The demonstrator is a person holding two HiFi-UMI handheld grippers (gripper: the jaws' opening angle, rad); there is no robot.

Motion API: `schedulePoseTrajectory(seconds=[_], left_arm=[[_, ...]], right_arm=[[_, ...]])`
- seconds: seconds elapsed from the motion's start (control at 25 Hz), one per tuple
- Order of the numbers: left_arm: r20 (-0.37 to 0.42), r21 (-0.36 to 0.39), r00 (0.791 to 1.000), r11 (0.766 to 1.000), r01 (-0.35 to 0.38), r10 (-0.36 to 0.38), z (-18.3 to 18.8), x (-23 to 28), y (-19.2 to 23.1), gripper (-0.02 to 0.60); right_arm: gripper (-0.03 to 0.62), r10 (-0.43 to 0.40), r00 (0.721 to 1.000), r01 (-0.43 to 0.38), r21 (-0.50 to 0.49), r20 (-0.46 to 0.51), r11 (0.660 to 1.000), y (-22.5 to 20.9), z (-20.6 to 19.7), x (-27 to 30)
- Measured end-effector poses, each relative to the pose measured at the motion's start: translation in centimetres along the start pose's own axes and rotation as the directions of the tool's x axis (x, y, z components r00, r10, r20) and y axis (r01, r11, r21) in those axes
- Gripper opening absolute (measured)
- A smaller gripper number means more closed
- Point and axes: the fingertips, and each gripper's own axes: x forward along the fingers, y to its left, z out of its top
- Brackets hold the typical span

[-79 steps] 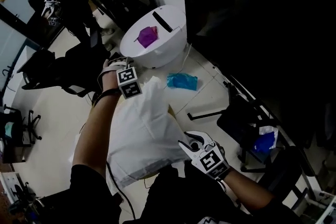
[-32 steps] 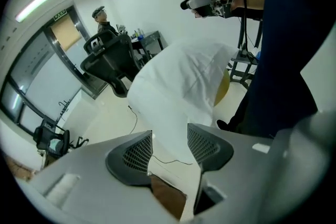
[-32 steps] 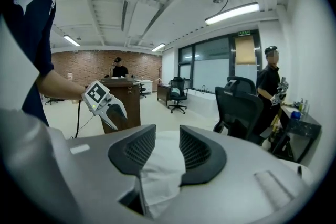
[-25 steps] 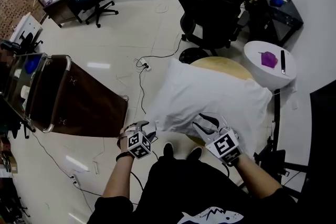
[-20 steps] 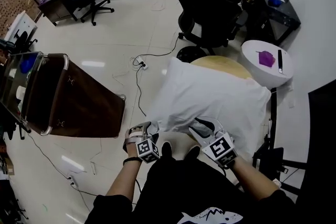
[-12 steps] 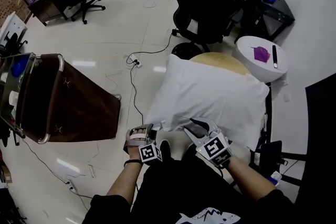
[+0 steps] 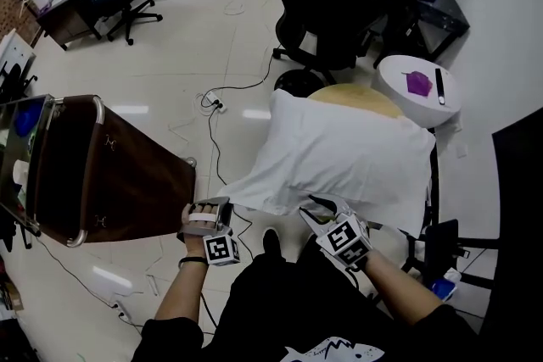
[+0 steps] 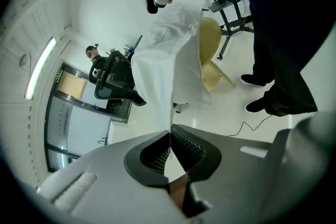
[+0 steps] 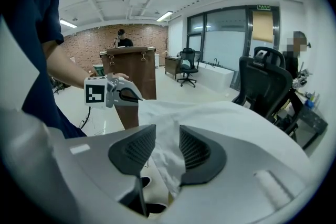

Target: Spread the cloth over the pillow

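Over floor (image 7: 195,47), left claw (image 7: 219,206) pinching cloth (image 7: 348,153) corner, right claw (image 7: 316,209) gripping cloth edge

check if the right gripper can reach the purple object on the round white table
Probably not: the right gripper grips the white cloth, and the purple object sits far beyond it.

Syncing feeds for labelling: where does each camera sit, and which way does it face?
Head view: on the person's head, looking steeply down at the cloth; left claw, right claw, forearms show.
Left gripper view: on the left claw, looking along the pinched cloth to the right claw; legs show.
Right gripper view: on the right claw, looking across the cloth at the left claw; left arm shows.
All three share the cloth.
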Motion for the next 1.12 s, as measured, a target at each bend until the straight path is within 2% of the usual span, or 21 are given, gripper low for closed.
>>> schedulePoseTrajectory(seconds=[0.16,0.28,0.52,0.64,0.8,1.0,1.12], left_arm=[[-0.002,0.041,1.0,0.999,-0.021,0.021,-2.1,-0.7,0.4,0.0],[0.004,0.066,1.0,0.998,-0.007,0.006,-2.4,-0.7,-0.8,0.0],[0.003,0.062,0.995,0.993,0.098,-0.099,-2.0,1.6,-5.5,0.0],[-0.002,0.055,0.985,0.984,0.17,-0.17,-1.6,2.6,-6.9,0.0],[-0.019,0.031,0.975,0.974,0.223,-0.222,-2.0,3.7,-7.7,0.003],[-0.045,-0.019,0.958,0.959,0.281,-0.282,-2.5,3.5,-7.0,0.071],[-0.075,-0.077,0.944,0.946,0.316,-0.322,-3.7,3.1,-6.6,0.13]], right_arm=[[0.153,-0.02,0.999,0.019,-0.029,-0.05,0.999,-0.4,-0.9,1.1],[0.153,-0.018,0.995,0.015,-0.03,-0.094,0.999,-0.4,-2.2,2.2],[0.153,-0.019,0.984,0.019,-0.003,-0.177,1.0,-1.1,-5.9,4.3],[0.153,-0.019,0.982,0.02,0.004,-0.189,1.0,-1.4,-6.4,5.0],[0.153,-0.016,0.983,0.017,0.002,-0.185,1.0,-1.5,-6.1,5.0],[0.153,-0.018,0.99,0.019,0.005,-0.139,1.0,-1.9,-4.9,3.8],[0.153,-0.006,0.995,0.005,-0.005,-0.096,1.0,-2.0,-3.6,2.8]])
